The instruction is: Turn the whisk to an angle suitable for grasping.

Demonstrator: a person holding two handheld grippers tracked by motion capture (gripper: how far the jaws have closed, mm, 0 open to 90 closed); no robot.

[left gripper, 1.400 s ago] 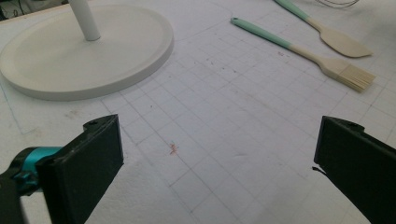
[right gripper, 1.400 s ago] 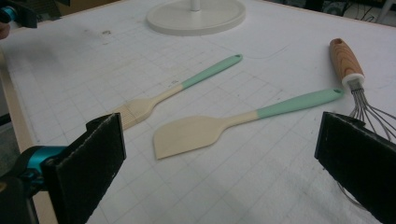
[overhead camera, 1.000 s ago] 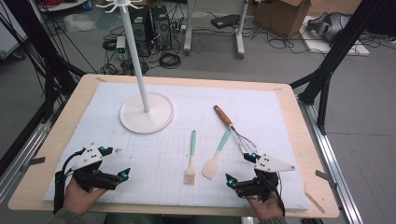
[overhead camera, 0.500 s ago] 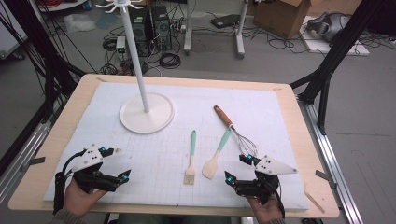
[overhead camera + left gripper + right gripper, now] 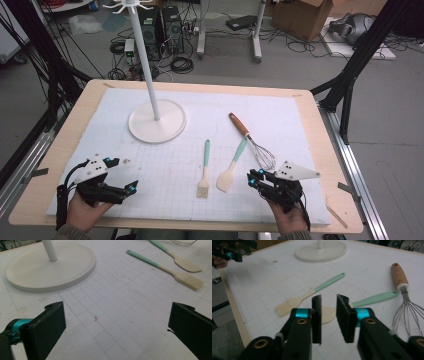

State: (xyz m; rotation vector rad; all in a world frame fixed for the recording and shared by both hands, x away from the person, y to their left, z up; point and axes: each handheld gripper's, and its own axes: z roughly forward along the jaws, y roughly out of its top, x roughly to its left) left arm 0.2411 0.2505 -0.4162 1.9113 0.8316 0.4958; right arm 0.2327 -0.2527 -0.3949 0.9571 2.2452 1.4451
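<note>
The left gripper [image 5: 131, 188] rests at the table's seven o'clock, jaws wide apart on nothing. The pastry brush [image 5: 204, 171] and the spatula [image 5: 231, 168] lie at six o'clock. The right gripper [image 5: 251, 178], at five o'clock, has just been closing its jaws, with only a narrow empty gap left. The spatula is nearest it, toward its eleven o'clock, long axis running from blade to one o'clock.
</note>
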